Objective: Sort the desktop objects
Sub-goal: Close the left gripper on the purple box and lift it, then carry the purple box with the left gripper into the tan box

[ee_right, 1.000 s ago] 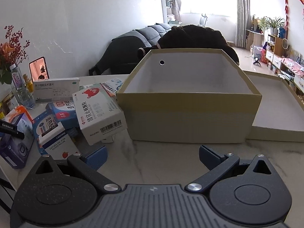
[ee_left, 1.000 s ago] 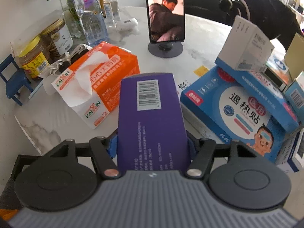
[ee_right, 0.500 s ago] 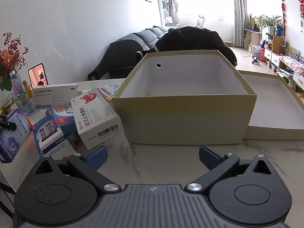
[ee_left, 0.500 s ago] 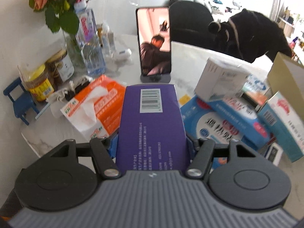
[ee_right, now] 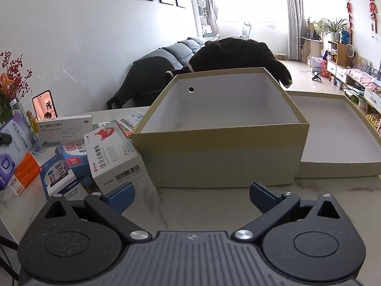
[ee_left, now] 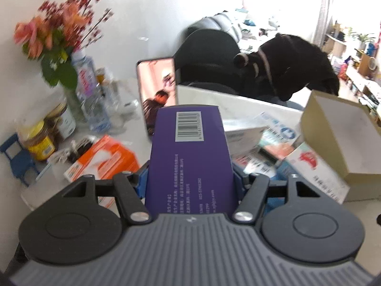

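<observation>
My left gripper (ee_left: 190,183) is shut on a purple box (ee_left: 190,152) with a barcode and holds it up above the table. The same purple box shows at the far left of the right wrist view (ee_right: 12,147). A large open tan cardboard box (ee_right: 221,150) stands on the marble table; it also shows at the right of the left wrist view (ee_left: 338,131). My right gripper (ee_right: 191,195) is open and empty, low over the table in front of the cardboard box. Several medicine boxes (ee_right: 112,152) lie piled left of it.
The box lid (ee_right: 338,131) lies to the right of the cardboard box. An orange tissue pack (ee_left: 104,159), jars (ee_left: 40,140), a water bottle (ee_left: 90,95), a flower vase and a phone on a stand (ee_left: 157,90) crowd the table's left end. Dark chairs stand behind.
My left gripper has risen and swung right with the purple box; the cardboard box has come into its view. My right gripper has shifted slightly and stays open.
</observation>
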A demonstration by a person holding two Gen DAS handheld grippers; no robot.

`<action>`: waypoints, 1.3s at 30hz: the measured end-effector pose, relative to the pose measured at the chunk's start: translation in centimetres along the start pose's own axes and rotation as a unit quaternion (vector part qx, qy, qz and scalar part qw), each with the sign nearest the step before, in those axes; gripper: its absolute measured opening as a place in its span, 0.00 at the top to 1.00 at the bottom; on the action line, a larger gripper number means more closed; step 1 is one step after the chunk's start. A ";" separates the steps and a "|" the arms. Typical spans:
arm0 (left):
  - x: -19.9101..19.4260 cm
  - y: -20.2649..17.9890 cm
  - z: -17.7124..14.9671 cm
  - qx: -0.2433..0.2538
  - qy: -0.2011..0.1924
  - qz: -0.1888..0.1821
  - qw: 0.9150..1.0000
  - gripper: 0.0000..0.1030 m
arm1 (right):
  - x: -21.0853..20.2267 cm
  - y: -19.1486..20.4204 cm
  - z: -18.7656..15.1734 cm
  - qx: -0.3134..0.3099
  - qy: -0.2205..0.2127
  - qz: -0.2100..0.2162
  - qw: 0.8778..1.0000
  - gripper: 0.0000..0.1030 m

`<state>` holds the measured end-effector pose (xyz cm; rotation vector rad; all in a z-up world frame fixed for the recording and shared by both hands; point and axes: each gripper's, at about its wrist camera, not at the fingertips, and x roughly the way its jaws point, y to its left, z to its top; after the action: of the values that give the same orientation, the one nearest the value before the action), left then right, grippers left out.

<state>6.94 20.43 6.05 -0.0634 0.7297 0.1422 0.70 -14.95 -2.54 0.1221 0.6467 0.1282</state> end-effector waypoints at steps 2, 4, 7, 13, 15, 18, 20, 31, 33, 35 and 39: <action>-0.2 -0.9 0.6 0.006 -0.006 -0.009 1.000 0.38 | -0.2 -0.3 0.1 0.002 -0.002 -0.003 1.000 0.00; -0.4 -1.8 1.2 0.013 -0.011 -0.019 1.000 0.38 | -0.3 -0.7 0.1 0.005 -0.004 -0.006 1.000 0.00; -0.5 -3.3 2.0 0.021 -0.018 -0.033 0.999 0.38 | -0.3 -1.4 0.4 0.009 -0.006 -0.012 1.000 0.00; 0.4 -6.8 3.6 0.033 -0.021 -0.068 0.997 0.38 | -0.1 -3.1 1.3 0.019 -0.009 -0.024 0.999 0.00; 1.0 -8.2 4.2 0.039 -0.020 -0.078 0.996 0.38 | 0.0 -3.7 1.6 0.021 -0.010 -0.028 0.999 0.00; 1.9 -10.3 4.8 0.046 -0.018 -0.093 0.994 0.38 | 0.3 -4.5 2.0 0.025 -0.008 -0.032 0.999 0.00; 2.6 -11.6 5.2 0.051 -0.015 -0.103 0.993 0.38 | 0.4 -5.0 2.1 0.027 -0.007 -0.035 0.999 0.00; 7.1 -18.9 6.8 0.068 0.006 -0.149 0.987 0.38 | 1.4 -8.4 3.9 0.034 -0.004 -0.059 0.998 0.00; 8.0 -20.3 7.0 0.071 0.013 -0.155 0.985 0.38 | 1.5 -9.0 4.3 0.034 -0.004 -0.064 0.997 0.00; 8.8 -21.7 7.1 0.073 0.019 -0.161 0.984 0.38 | 1.6 -9.6 4.6 0.036 -0.004 -0.069 0.997 0.00; 10.2 -24.3 7.3 0.074 0.029 -0.172 0.982 0.38 | 2.0 -10.6 5.3 0.038 -0.003 -0.075 0.996 0.00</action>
<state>22.91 -1.75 4.87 -0.0519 0.7751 -0.2454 6.37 -25.49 -1.19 0.1456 0.6519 -0.0421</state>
